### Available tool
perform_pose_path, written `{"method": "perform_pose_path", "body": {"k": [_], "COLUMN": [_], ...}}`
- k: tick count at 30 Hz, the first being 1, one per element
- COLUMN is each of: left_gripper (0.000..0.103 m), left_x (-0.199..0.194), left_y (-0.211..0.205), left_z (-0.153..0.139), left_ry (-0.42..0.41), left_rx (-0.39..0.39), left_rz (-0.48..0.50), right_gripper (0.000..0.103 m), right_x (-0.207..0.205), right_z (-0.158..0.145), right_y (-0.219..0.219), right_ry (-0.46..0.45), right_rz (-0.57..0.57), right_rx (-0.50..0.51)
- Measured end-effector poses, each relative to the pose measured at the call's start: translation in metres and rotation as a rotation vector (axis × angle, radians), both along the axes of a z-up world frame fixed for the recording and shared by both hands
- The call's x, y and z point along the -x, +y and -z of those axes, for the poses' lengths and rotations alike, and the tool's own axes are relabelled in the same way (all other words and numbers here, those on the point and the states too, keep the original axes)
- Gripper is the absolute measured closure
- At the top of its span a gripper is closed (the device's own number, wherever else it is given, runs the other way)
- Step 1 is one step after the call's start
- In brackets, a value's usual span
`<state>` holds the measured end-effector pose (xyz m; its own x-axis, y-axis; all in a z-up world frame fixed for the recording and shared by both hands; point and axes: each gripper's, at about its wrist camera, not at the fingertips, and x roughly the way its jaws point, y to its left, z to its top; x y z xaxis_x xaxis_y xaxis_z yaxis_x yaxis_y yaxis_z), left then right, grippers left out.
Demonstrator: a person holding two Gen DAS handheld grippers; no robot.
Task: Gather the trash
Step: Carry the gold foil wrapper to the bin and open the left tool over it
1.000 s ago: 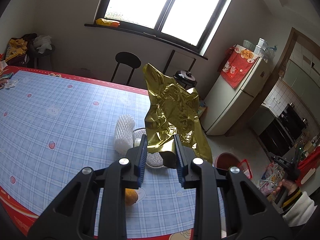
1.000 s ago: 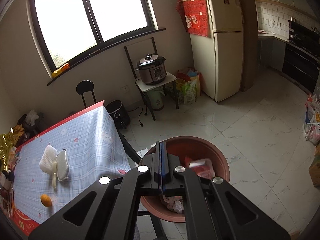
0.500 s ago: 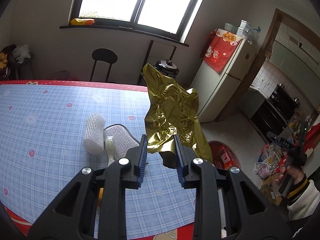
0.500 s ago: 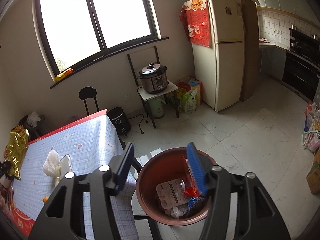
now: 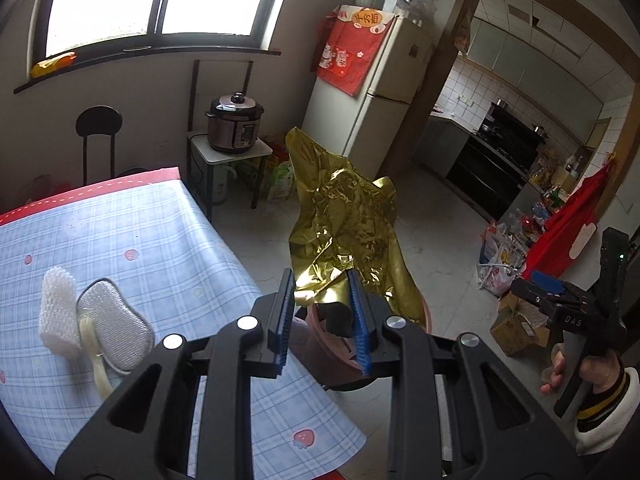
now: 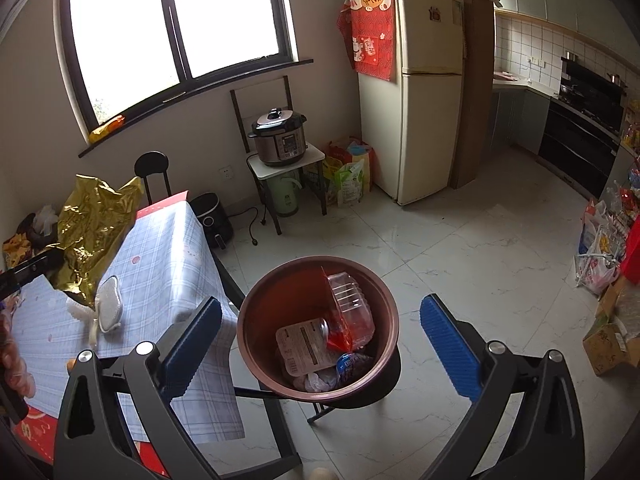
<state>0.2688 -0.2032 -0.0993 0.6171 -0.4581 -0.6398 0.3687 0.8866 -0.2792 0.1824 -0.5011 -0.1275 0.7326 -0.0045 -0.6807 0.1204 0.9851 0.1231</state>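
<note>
My left gripper (image 5: 320, 316) is shut on a crumpled gold foil wrapper (image 5: 346, 236) and holds it up past the table's right edge, above the brown trash bin (image 5: 316, 350), which it mostly hides. In the right wrist view the wrapper (image 6: 92, 228) hangs over the table at the left. My right gripper (image 6: 320, 332) is wide open and empty above the bin (image 6: 256, 312). The bin stands on a black stool and holds a clear plastic box (image 6: 352, 304), a flat packet (image 6: 304, 344) and other scraps.
The table (image 5: 132, 240) has a blue checked cloth, with a white foam net (image 5: 58, 312) and a grey mesh brush (image 5: 110, 312) on it. An orange (image 6: 71, 364) lies near its front edge. A rice cooker (image 6: 280, 138), fridge (image 6: 408, 92) and floor bags stand beyond.
My left gripper swung right with the gold wrapper, from over the table to above the bin. My right gripper opened wide and let a red-and-clear piece of trash drop into the bin.
</note>
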Motion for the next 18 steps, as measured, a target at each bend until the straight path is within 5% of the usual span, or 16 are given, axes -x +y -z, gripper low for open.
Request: {"method": "perform_pose_path", "body": {"k": [15, 17, 18], "left_gripper": [0.073, 0.068, 0.054], "left_x": [-0.047, -0.051, -0.052], "left_y": [-0.120, -0.127, -0.130], "left_z": [0.041, 0.046, 0.047], "left_ry": [0.050, 0.063, 0.062], "left_rx": [-0.086, -0.082, -0.080], "left_rz": [0.030, 0.052, 0.069], "right_gripper": [0.005, 0.005, 0.005], "right_x": [0.017, 0.016, 0.016], "right_z": [0.006, 0.008, 0.008], "right_y": [-0.063, -0.069, -0.071], "right_ry": [0.012, 0.012, 0.012], "right_rz": [0.065, 0.070, 0.073], "right_rx": [-0.007, -0.014, -0.016]}}
